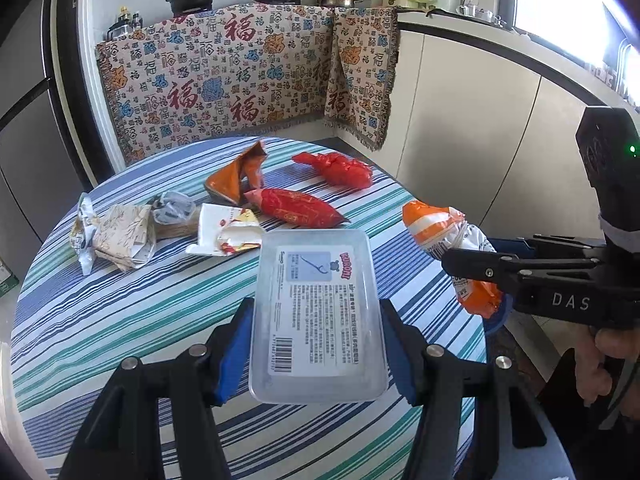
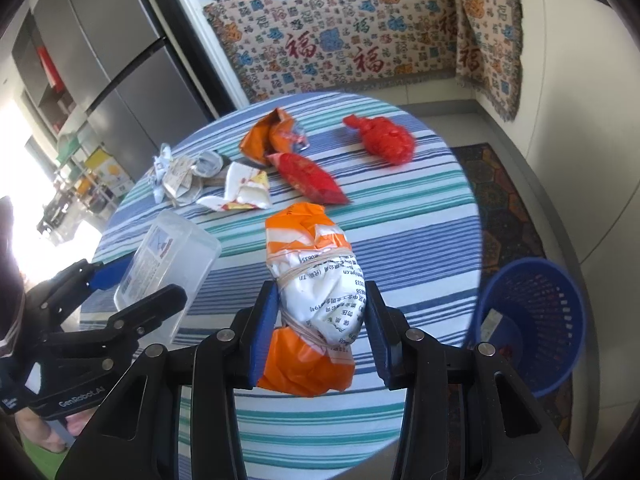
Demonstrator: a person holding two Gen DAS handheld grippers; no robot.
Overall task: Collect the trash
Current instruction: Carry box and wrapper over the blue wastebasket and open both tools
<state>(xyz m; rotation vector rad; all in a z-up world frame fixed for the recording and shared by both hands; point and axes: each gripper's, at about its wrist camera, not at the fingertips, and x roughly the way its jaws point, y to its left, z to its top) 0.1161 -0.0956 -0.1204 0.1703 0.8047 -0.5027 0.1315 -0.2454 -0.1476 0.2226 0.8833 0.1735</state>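
Both grippers are loaded, both lifted clear of the striped round table (image 1: 120,320).

Left gripper (image 1: 316,344): jaws roughly half open, blue pads pressed on the two long sides of a clear plastic box (image 1: 316,312). The box's long axis runs straight out along the fingers, printed label facing the camera. Nothing can be made out inside it through the label.

Right gripper (image 2: 320,332): jaws a little under half open, clamped on the waist of an orange-and-white bundle (image 2: 312,304) tied round with rubber bands. Its long axis also runs along the fingers, with one orange end hanging below the pads and the other reaching forward.

Key relation: the blue mesh basket (image 2: 532,320) stands on the floor just off the table edge, to the right of and below the right gripper — the right hand is judged the nearer, with the left one and its box on the far side. The basket opens upward; a pale item lies at its bottom, identity unclear.

Still on the table, well beyond both grippers:
- red foil packet (image 2: 308,176)
- red knotted bag (image 2: 384,140)
- torn orange wrapper (image 2: 268,136)
- white torn carton (image 2: 244,192)
- crumpled paper scraps (image 2: 176,176)

Judged next move — carry the bundle right and down over the basket mouth before letting go; the box would follow.
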